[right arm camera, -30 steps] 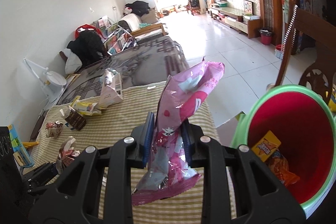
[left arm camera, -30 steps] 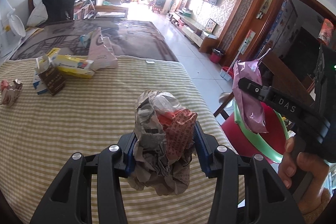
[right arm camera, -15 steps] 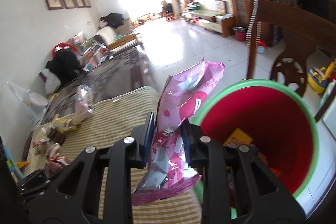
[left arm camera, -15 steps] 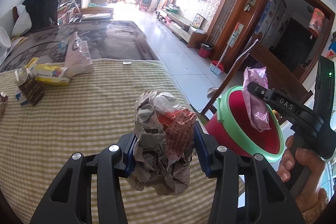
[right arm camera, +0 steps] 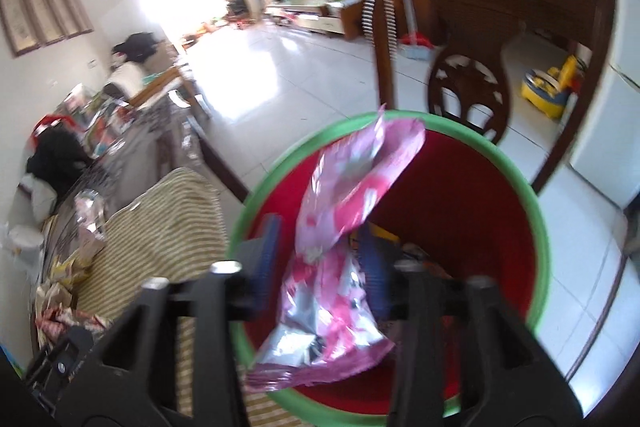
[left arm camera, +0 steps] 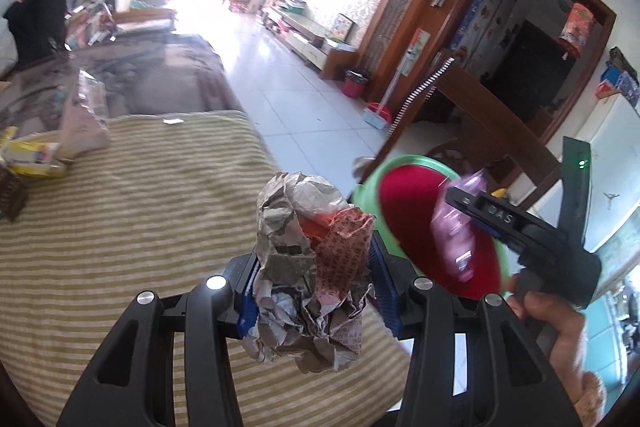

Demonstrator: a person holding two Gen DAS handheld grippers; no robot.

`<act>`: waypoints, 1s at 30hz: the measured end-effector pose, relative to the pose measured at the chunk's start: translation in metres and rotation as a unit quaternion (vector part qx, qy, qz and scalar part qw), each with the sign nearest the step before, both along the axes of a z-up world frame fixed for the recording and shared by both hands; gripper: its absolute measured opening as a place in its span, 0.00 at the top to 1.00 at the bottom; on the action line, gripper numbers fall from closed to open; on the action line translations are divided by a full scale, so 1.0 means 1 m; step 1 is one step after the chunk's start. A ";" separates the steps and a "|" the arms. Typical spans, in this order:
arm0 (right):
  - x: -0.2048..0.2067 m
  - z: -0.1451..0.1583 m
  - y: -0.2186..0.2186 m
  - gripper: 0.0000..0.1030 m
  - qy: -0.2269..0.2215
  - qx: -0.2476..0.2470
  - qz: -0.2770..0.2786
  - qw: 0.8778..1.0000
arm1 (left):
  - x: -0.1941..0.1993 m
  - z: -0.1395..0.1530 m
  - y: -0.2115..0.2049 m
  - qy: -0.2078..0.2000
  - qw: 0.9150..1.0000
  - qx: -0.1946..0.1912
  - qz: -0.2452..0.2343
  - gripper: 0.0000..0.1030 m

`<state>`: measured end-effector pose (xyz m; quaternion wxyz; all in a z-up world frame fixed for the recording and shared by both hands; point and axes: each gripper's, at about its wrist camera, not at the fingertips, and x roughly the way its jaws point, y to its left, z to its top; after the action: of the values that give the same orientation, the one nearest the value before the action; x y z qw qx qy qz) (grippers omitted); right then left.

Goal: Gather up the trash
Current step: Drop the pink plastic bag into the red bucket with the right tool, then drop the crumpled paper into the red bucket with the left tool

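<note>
Over the red bin (right arm camera: 460, 195), my right gripper (right arm camera: 320, 251) is opening around the pink wrapper (right arm camera: 344, 227); my left gripper (left arm camera: 312, 283) clamps crumpled paper (left arm camera: 308, 259) above the worktop's (left arm camera: 120, 227) edge.

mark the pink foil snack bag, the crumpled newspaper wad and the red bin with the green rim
pink foil snack bag (right arm camera: 344, 227), right wrist view, mid panel
crumpled newspaper wad (left arm camera: 308, 263), left wrist view, centre
red bin with the green rim (right arm camera: 536, 211), right wrist view, rim's right side

My right gripper (right arm camera: 320, 255) over the red bin (right arm camera: 516, 187) with green rim, its jaws opening, pink snack wrapper (right arm camera: 340, 235) loose between the blue pads (right arm camera: 268, 251), more wrappers inside the bin, striped tablecloth (right arm camera: 172, 227) left of it, wooden chair (right arm camera: 480, 39) just behind it.
</note>
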<state>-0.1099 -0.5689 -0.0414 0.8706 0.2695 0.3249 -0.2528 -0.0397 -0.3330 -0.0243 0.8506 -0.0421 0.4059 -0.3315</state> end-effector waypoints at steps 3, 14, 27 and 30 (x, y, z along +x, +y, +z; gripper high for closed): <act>-0.015 0.007 -0.010 0.15 -0.027 -0.012 -0.057 0.998 | -0.001 0.001 -0.023 0.001 0.999 -0.012 -0.032 0.56; -0.090 0.043 -0.014 0.06 -0.156 -0.105 -0.300 0.935 | 0.012 -0.010 -0.108 0.043 0.990 -0.039 -0.129 0.56; -0.064 0.058 0.010 0.05 -0.176 -0.141 -0.261 0.939 | 0.019 -0.009 -0.074 0.021 0.993 -0.040 -0.105 0.36; -0.045 0.063 0.025 0.05 -0.169 -0.143 -0.220 0.950 | 0.034 -0.010 -0.002 0.004 0.999 -0.024 -0.031 0.33</act>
<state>-0.1553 -0.5435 0.0220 0.8650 0.2454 0.0661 -0.4326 -0.0055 -0.3353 -0.0341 0.8369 -0.0512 0.4025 -0.3673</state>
